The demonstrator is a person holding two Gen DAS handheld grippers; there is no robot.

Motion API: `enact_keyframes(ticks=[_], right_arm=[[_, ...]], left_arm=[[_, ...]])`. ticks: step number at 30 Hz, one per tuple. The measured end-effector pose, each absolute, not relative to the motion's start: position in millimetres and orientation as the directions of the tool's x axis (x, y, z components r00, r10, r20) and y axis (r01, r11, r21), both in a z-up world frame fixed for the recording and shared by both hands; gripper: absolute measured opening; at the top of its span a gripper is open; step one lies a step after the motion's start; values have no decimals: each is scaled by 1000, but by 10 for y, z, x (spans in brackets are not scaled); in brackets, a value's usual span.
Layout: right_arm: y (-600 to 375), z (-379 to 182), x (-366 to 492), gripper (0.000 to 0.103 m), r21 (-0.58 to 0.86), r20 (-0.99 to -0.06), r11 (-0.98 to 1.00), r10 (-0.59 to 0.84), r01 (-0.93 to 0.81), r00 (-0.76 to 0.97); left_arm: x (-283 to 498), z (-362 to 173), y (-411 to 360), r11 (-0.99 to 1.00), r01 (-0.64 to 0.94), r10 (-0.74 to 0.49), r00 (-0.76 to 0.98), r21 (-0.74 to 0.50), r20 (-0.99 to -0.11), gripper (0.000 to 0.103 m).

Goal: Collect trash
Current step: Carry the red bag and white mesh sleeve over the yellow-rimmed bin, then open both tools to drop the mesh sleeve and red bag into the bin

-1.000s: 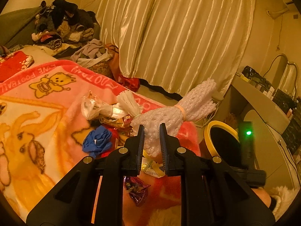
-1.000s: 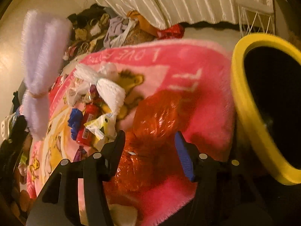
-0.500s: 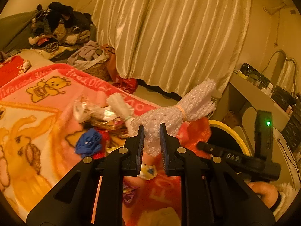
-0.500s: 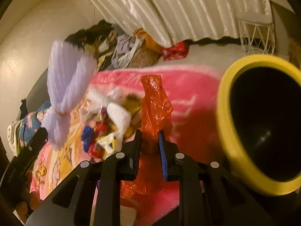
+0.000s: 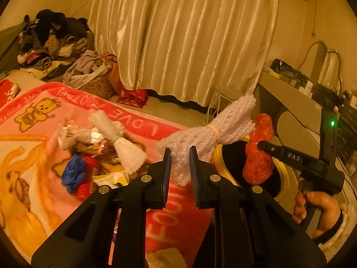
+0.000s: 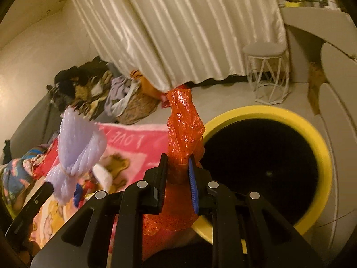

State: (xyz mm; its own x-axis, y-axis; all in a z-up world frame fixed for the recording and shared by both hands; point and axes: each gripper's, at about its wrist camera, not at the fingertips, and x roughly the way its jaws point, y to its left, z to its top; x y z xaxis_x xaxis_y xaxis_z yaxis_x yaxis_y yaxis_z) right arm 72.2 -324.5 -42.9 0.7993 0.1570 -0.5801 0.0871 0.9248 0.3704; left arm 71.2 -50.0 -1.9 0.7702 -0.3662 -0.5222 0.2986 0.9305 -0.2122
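Observation:
My left gripper (image 5: 180,159) is shut on a white foam net bundle (image 5: 208,131) tied with a rubber band, held above the pink blanket's edge; it also shows in the right wrist view (image 6: 75,149). My right gripper (image 6: 177,167) is shut on an orange plastic bag (image 6: 184,131) and holds it at the left rim of the yellow-rimmed black bin (image 6: 321,147). In the left wrist view the bag (image 5: 258,156) hangs over the bin (image 5: 283,178). More trash lies on the blanket: another foam net (image 5: 125,145), a blue wad (image 5: 73,174), wrappers (image 5: 89,147).
The pink cartoon blanket (image 5: 33,120) covers the bed at left. Clothes are piled (image 5: 53,40) beyond it, with a laundry basket (image 5: 96,82). Curtains (image 5: 183,35) hang behind. A white wire stool (image 6: 267,73) and a desk (image 5: 296,105) stand on the right.
My right gripper shut on the orange bag, lifted it off the blanket and carried it to the bin. My left gripper, with the foam net, moved right towards the bin.

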Motion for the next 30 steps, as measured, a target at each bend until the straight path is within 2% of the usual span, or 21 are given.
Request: enact_keyframes(ticks=[14, 30], right_arm=[[-3764, -540, 626, 18, 361, -588, 910, 51, 206, 807], [-4108, -781, 558, 18, 358, -644, 878, -14, 318, 765]], left_arm=[[743, -165, -963, 926, 339, -368, 722, -165, -586, 12], [1072, -403, -1545, 922, 372, -345, 656, -111, -671, 13]])
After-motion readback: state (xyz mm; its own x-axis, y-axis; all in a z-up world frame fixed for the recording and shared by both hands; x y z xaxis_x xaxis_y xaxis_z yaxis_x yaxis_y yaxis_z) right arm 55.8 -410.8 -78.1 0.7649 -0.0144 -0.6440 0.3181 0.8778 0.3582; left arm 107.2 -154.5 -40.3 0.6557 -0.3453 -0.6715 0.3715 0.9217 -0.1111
